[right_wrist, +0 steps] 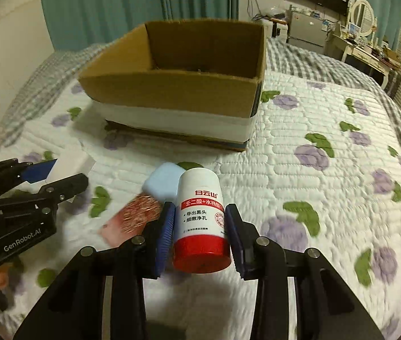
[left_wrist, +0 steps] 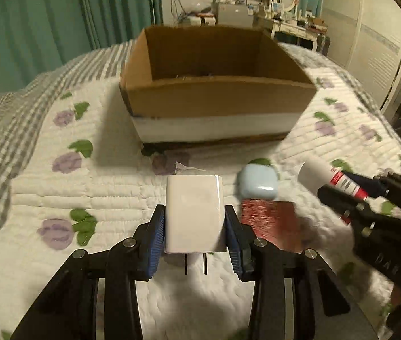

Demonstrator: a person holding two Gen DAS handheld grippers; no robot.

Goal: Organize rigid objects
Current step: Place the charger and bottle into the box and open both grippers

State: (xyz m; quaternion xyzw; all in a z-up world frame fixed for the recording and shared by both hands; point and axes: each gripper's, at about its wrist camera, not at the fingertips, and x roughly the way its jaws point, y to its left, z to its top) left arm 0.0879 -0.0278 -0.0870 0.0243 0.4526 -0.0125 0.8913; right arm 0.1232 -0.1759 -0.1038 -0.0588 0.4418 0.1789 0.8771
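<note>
**Both grippers loaded in front of the open box**

The left gripper [left_wrist: 195, 226] has its blue pads [left_wrist: 157, 238] pressed against the two sides of a white plug adapter [left_wrist: 194, 212], whose two metal prongs point back toward the camera. The adapter is held above the quilt, not resting on it.

The right gripper [right_wrist: 200, 226] clamps a white bottle [right_wrist: 200, 212] with a red cap; the cap end faces the camera and the white base points away. Red label text runs across its middle. In the left wrist view the same bottle [left_wrist: 328, 177] shows at the right edge, held in the right gripper's fingers.

Just beyond both grippers, a pale blue rounded case [left_wrist: 258, 182] lies on the quilt, and a red foil-patterned packet [left_wrist: 271, 223] lies touching its near side. Both sit between the two grippers.

Farther out stands an open cardboard box [left_wrist: 217, 96] with a white band around its lower wall, resting on the flowered quilt [left_wrist: 58, 192]. Its interior is mostly dark, and what lies inside cannot be made out. Behind it hang green curtains [left_wrist: 58, 14].
</note>
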